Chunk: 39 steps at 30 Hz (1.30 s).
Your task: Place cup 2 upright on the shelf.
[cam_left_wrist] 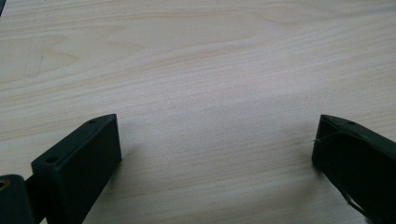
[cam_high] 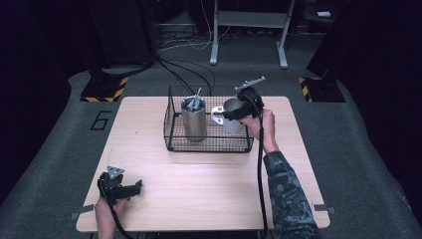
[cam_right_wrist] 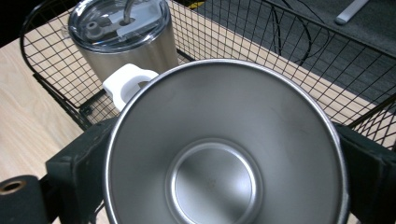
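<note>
1. Steel mug (cam_right_wrist: 224, 149) sits closest to the lens in the right claw view, its open mouth facing the camera and a black jaw pressed against each side of its wall.
2. Right claw (cam_high: 234, 115) is clamped on the mug and holds it over the right-hand part of the wire basket (cam_high: 171, 134), with the white handle (cam_high: 217, 115) pointing toward the tumbler (cam_high: 193, 118).
3. Judged step: lowering the mug into the basket. Keep the grip firm; the smooth steel wall may slip between flat jaws.
4. Level the mug before descent. It is tilted now, so the base would likely touch the mesh floor on one edge and rock.
5. Keep the handle apart from the tumbler. The lidded tumbler stands upright in the left half of the basket, near the handle, and a knock could tip it.
6. Clear the basket's right wall with the jaws; the outer jaw looks close to the wire.
7. Release only when the base rests flat on the mesh.
8. Left claw (cam_high: 130, 189) lies spread open with nothing between its jaws, low on the near left of the surface (cam_high: 149, 164), well apart from the basket. Leave it parked there.
</note>
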Each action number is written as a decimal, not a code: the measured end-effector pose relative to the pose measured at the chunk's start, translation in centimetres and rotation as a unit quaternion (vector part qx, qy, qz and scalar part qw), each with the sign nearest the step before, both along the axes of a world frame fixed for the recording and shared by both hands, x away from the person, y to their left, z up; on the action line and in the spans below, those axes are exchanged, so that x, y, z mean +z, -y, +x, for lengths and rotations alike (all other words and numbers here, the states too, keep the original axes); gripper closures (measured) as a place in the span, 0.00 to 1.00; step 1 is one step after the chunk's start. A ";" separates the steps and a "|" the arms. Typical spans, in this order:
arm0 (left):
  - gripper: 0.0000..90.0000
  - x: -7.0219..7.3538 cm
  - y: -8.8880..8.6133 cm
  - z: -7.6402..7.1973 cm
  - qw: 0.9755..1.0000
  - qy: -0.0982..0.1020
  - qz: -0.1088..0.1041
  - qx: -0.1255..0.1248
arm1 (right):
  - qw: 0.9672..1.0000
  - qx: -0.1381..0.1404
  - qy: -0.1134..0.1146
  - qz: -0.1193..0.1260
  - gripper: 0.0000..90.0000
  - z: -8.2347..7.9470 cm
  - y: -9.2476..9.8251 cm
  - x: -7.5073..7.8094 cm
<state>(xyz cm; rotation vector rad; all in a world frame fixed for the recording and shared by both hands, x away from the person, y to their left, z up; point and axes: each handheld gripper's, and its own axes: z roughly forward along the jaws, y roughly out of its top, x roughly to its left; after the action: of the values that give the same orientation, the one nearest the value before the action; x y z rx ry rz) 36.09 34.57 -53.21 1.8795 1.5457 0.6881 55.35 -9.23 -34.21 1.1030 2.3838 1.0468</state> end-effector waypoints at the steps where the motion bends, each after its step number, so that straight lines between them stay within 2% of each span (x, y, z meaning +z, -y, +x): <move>1: 0.01 0.0 0.0 0.0 1.000 0.000 0.000 0.000 | 1.000 0.002 0.002 -0.002 0.06 0.2 -0.1 -0.2; 4: 0.01 0.0 0.0 0.0 1.000 0.000 0.000 0.000 | 1.000 -0.008 -0.002 0.004 0.06 0.4 -0.5 -0.6; 9: 0.01 0.0 0.0 0.0 1.000 0.000 0.001 0.000 | 1.000 -0.009 -0.007 -0.003 0.06 1.0 -0.8 -1.4; 14: 0.01 0.0 0.0 0.0 1.000 0.000 0.000 0.000 | 1.000 -0.023 -0.017 -0.005 0.06 1.5 -1.1 -2.3; 22: 0.02 0.0 0.0 0.0 1.000 0.001 0.000 -0.001 | 0.999 -0.027 -0.032 -0.002 0.06 2.2 -1.2 -3.6; 39: 0.02 0.0 0.0 0.0 1.000 0.001 0.001 -0.001 | 0.998 -0.034 -0.043 -0.009 0.06 2.6 -1.6 -5.4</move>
<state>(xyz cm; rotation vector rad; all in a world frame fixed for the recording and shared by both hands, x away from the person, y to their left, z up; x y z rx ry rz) 36.06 34.53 -53.20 1.8820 1.5419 0.6908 57.92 -7.63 -39.56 1.2372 2.3990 0.9706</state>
